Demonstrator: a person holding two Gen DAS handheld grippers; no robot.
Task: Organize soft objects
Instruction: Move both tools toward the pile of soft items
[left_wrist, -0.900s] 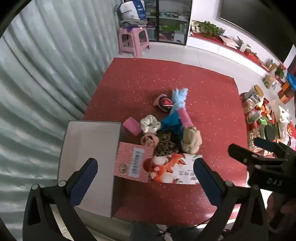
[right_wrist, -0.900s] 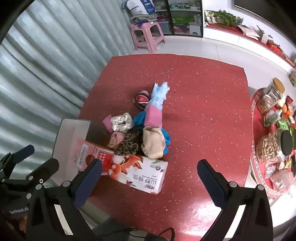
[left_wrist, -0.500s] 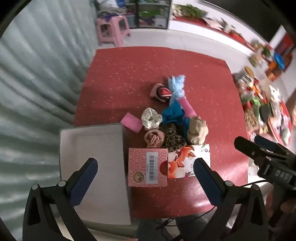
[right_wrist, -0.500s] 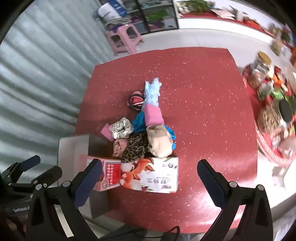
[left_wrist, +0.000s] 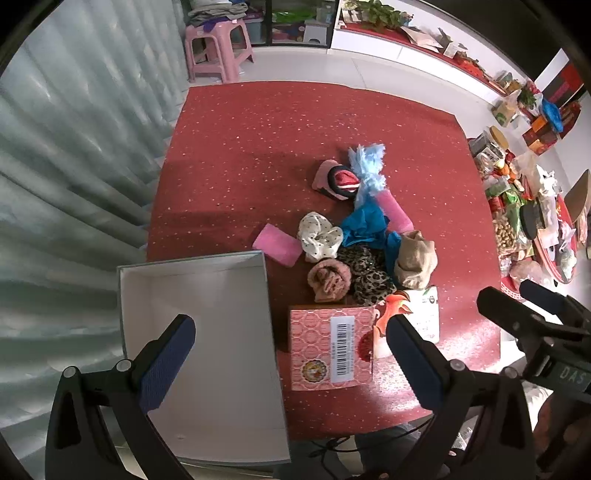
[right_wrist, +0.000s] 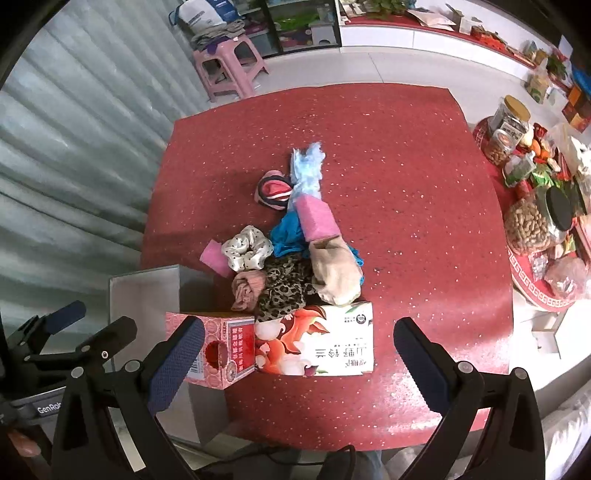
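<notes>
A heap of soft things lies mid-table on the red cloth: a white dotted scrunchie (left_wrist: 319, 238), a leopard-print cloth (left_wrist: 365, 271), a beige sock (left_wrist: 415, 262), a pink roll (left_wrist: 328, 278), blue fabric (left_wrist: 365, 227), a pink sponge (left_wrist: 277, 243) and a fluffy light-blue piece (left_wrist: 369, 166). An empty white box (left_wrist: 195, 295) stands at the table's near left. My left gripper (left_wrist: 291, 354) hangs open high over the box and a pink carton (left_wrist: 325, 347). My right gripper (right_wrist: 299, 358) is open above the cartons (right_wrist: 314, 343), holding nothing.
A printed fox carton (right_wrist: 325, 343) lies beside the pink one at the front edge. A round tray of jars and snacks (right_wrist: 532, 221) crowds the right. A pink stool (left_wrist: 218, 51) stands beyond the table; a grey curtain (left_wrist: 74, 166) hangs left.
Both views have swung and shifted: the white box and cartons now sit lower and nearer in the left view. The heap and boxes have not moved on the table. Both grippers stay open.
</notes>
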